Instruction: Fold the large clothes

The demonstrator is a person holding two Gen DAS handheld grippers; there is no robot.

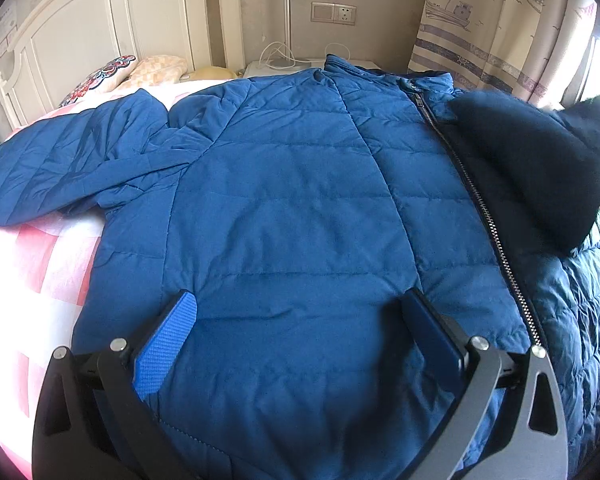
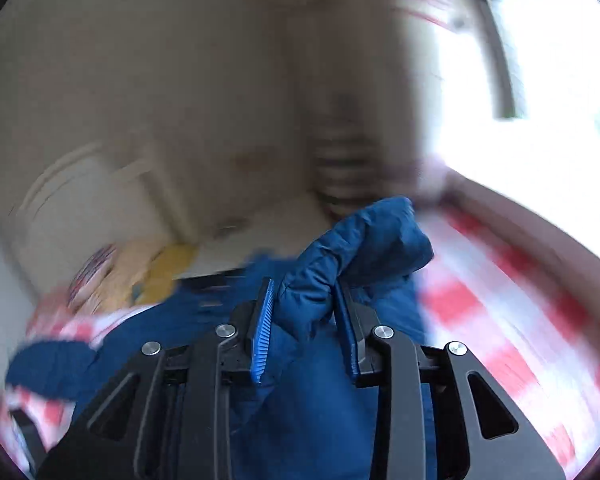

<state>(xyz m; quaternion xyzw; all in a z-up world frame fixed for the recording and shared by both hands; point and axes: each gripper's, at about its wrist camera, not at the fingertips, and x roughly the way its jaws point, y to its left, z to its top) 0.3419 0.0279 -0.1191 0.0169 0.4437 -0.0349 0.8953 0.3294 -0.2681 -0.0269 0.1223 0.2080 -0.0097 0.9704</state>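
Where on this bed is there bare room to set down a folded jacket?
Bare checked bedspread lies left of the blue jacket, below its spread sleeve. More shows right of the bunch in the right gripper. Crowded: pillows by the headboard, and the jacket fills the middle.

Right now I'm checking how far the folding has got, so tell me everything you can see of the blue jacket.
The blue jacket is a quilted puffer, smooth and slightly shiny, lying front up and spread across the pink checked bed. Its metal zipper is open, showing a darker lining. One sleeve stretches out flat to the side. The right gripper is shut on a bunched, lifted fold of it; that view is blurred. The left gripper stands open above the hem, holding nothing.
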